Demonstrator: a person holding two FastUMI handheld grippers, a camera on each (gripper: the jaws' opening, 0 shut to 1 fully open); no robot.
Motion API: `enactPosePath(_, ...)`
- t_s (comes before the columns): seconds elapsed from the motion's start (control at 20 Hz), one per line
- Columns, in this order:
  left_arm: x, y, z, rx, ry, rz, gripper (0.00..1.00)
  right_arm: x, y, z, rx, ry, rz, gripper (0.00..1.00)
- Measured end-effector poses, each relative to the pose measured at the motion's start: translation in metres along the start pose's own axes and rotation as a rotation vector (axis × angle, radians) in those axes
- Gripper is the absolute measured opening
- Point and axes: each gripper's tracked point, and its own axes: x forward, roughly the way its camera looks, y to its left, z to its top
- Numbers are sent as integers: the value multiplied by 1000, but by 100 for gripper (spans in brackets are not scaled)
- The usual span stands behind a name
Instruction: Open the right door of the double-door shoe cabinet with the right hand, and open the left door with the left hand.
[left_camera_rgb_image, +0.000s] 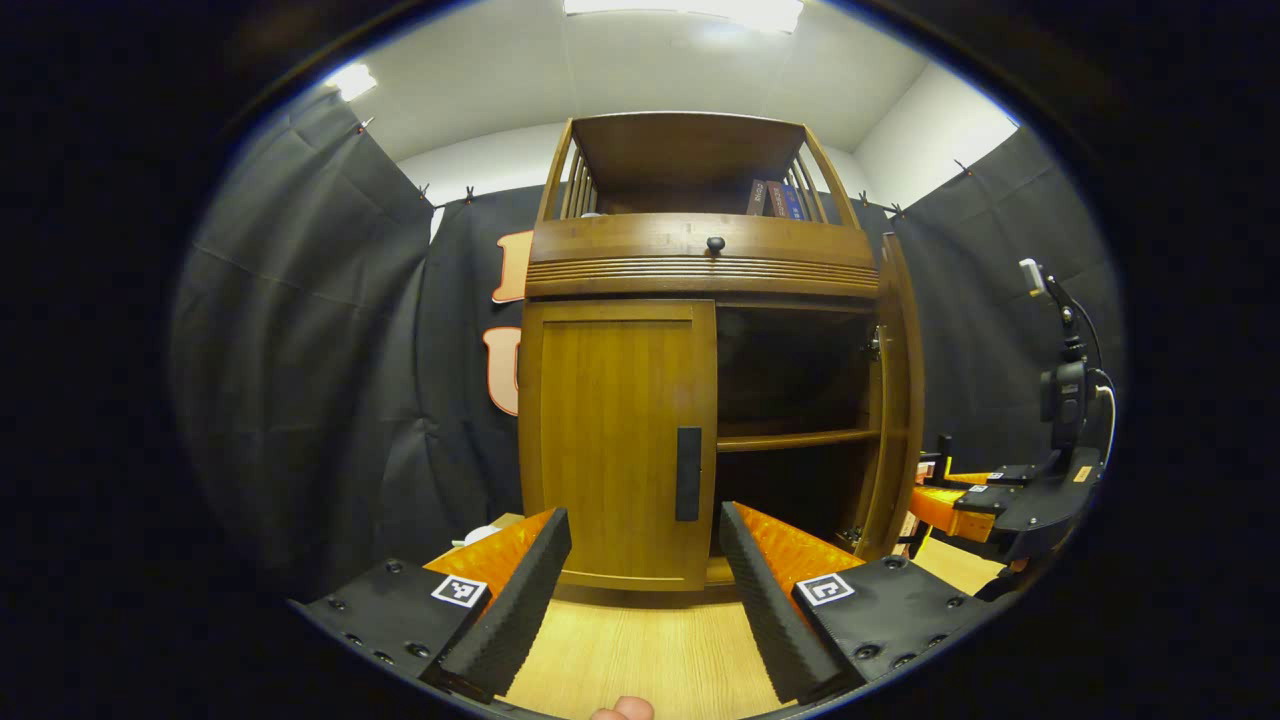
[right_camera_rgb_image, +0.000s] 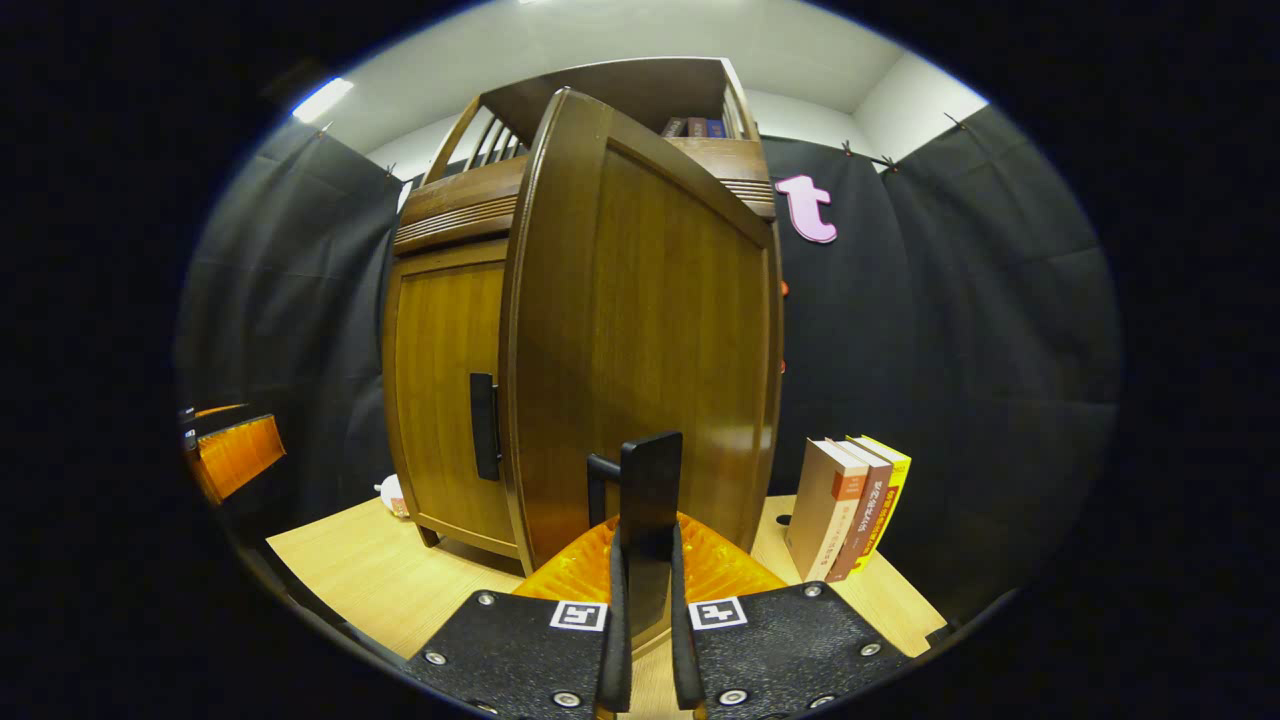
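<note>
Now, right door (right_camera_rgb_image: 640, 340): swung wide, its handle (right_camera_rgb_image: 648, 520) pinched between the fingers of my right gripper (right_camera_rgb_image: 645, 610).
Left door (left_camera_rgb_image: 620, 440): closed on the shoe cabinet (left_camera_rgb_image: 700, 260), its dark handle (left_camera_rgb_image: 688, 474) untouched.
Left gripper (left_camera_rgb_image: 645, 570): my fingers spread wide, hovering before that door, above the wooden table (left_camera_rgb_image: 640, 650).
Books (right_camera_rgb_image: 848, 505): upright beside the cabinet.

Each gripper is showing a flat black mounting plate behind every finger, fastened with round screws and carrying a square black-and-white marker. On the left gripper (left_camera_rgb_image: 645, 560) and the right gripper (right_camera_rgb_image: 645, 590), ribbed translucent orange housings are sitting between plates and fingers.
</note>
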Motion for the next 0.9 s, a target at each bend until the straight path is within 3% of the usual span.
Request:
enactPosePath(0.25, -2, 0, -1, 4, 5, -15, 97, -20, -31, 1, -3, -12, -19, 12)
enactPosePath(0.35, -1, 1, 0, 20, 3, 1, 96, -27, -56, -2, 10, -6, -45, 2)
enactPosePath(0.4, 0, 0, -2, 21, 7, -1, 96, -29, -68, -3, 8, -9, -63, 5)
enactPosePath(0.55, 1, -4, -5, 0, 24, -19, 98, -31, -104, -3, -21, -21, -124, 2)
enactPosePath(0.9, 15, -12, -8, 10, 26, -36, 98, -31, -129, 1, 40, -44, -38, 0)
